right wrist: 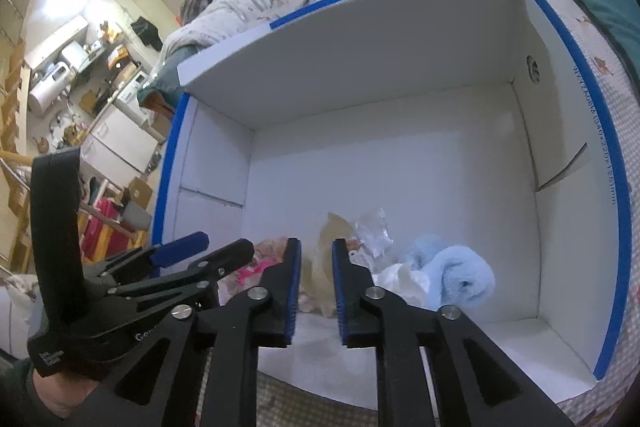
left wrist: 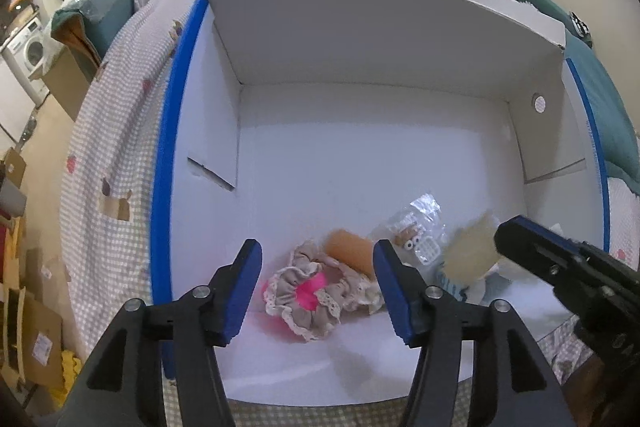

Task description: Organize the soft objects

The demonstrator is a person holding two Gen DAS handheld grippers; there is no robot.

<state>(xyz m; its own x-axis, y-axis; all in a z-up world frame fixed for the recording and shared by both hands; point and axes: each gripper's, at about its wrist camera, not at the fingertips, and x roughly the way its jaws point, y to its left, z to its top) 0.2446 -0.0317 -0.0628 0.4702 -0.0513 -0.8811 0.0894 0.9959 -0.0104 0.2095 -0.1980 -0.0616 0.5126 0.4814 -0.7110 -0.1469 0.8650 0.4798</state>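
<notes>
Drop step: your left gripper (left wrist: 318, 287) hangs spread, empty, over the frilly scrunchie (left wrist: 308, 291) in the box (left wrist: 360, 39); right gripper (right wrist: 316, 287) stands slightly parted, seemingly releasing the beige piece (right wrist: 324, 267); next, withdraw clear.

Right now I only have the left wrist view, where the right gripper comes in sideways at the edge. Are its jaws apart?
Observer: Yes. The right gripper shows a narrow gap between its pads, and the pale yellow piece is visible in that gap.
Operator: Is there anything in the box behind it that I'm missing?
Observer: A fluffy light blue item lies in the white box, to the right of that gripper.
Operator: And beside it?
Observer: White crumpled material sits between the blue item and the gripper.
</notes>
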